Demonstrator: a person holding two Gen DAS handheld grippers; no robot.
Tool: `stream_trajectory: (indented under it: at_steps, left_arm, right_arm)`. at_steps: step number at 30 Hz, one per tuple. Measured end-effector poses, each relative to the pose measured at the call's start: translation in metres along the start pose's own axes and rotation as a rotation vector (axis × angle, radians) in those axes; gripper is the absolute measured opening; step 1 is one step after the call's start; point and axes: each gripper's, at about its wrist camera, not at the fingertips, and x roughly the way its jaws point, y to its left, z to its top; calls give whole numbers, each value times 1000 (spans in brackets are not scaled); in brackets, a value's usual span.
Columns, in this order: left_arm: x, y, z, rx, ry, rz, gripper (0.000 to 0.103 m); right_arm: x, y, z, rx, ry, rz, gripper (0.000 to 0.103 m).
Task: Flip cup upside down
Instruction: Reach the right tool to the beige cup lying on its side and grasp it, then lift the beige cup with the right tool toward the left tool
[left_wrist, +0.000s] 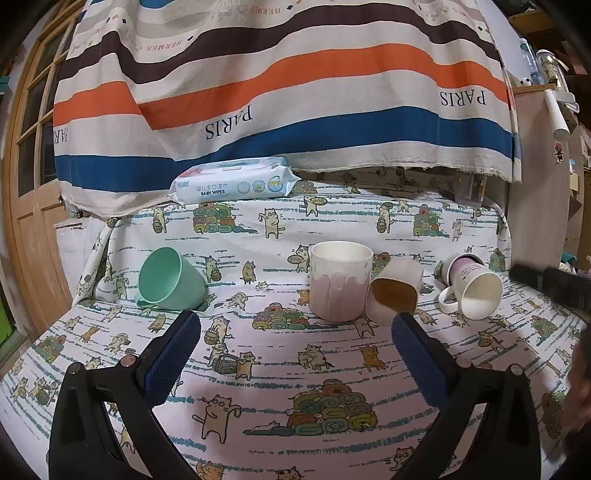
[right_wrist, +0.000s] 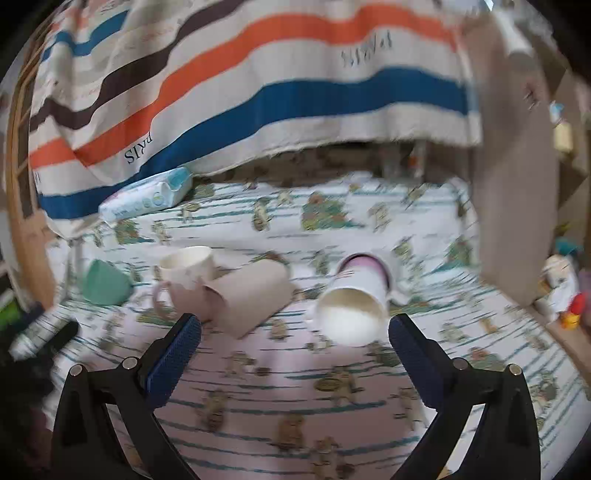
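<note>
1. Table surface: a cartoon cat tablecloth (left_wrist: 280, 373) covers the work area; a striped cloth (left_wrist: 280, 74) printed "PARIS" hangs behind it.
2. Left gripper (left_wrist: 295, 332): fingers spread wide, holding nothing, above the tablecloth. All cups lie beyond its fingertips.
3. Right gripper (right_wrist: 294, 332): fingers spread wide, holding nothing. The right wrist view is motion-blurred.
4. Green cup (left_wrist: 171, 278): lies on its side at the left, mouth facing the left wrist camera, handle against the cloth.
5. Pink-and-white mug (left_wrist: 340, 280): stands upright near the centre, mouth up. Its handle shows on the left in the right wrist view.
6. Beige cup (left_wrist: 395, 291): lies on its side, leaning against the right flank of the pink-and-white mug. Its brown interior faces the left wrist camera; the left gripper's right fingertip overlaps its lower edge in that view, contact not determinable.
7. White mug (right_wrist: 354, 299): lies on its side at the right, with a purple band near its base and its open mouth toward the right gripper, between that gripper's fingertips in its view and just beyond them.
8. Baby wipes pack (left_wrist: 234, 184): rests at the rear of the table against the striped cloth.
</note>
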Motion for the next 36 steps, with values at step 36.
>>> stream_trajectory:
  at_steps: [36]
  left_arm:
    - [9, 4, 2, -11, 4, 45, 103]
  right_arm:
    - [262, 25, 49, 403, 807, -189, 92]
